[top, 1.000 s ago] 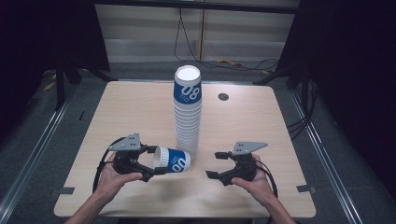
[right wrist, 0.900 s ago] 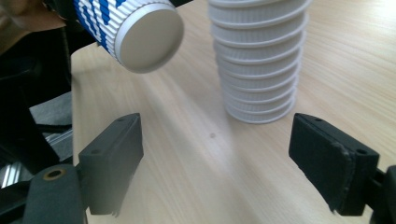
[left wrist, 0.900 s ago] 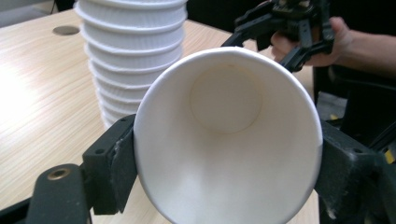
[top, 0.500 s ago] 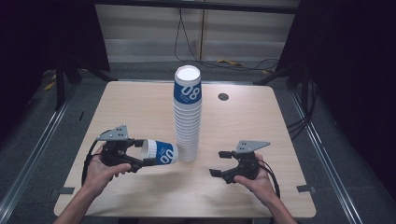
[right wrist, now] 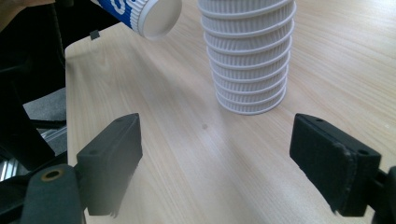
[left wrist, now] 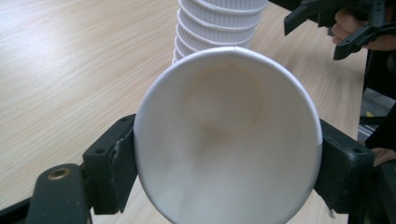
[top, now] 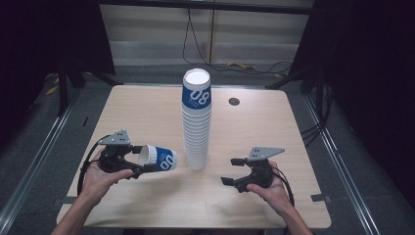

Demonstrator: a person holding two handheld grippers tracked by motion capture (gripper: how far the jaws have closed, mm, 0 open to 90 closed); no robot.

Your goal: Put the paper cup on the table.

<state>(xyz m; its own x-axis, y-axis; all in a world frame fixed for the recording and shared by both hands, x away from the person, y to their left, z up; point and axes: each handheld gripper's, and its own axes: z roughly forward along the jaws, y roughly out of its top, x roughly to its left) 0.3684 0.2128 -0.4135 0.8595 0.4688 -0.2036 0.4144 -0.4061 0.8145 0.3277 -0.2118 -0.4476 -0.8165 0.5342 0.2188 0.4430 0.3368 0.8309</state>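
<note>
A: High view: left gripper (top: 132, 159) pinching blue-and-white ribbed paper cup (top: 157, 158) sideways, just left of tall white cup stack (top: 196, 122) mid-counter (top: 147, 107).

B: Right gripper (top: 233, 171) spread, empty, near right.

A: Left gripper view: cup mouth clamped between both pads.

B: Right gripper view: pads wide apart, stack base beyond.

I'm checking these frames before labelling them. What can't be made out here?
- Stack: its top is cut off by the upper edge in both gripper views.
- Held cup: its print faces away in the left gripper view, which looks into its mouth.
- Dark spot on the table: too small to identify in the high view.
</note>
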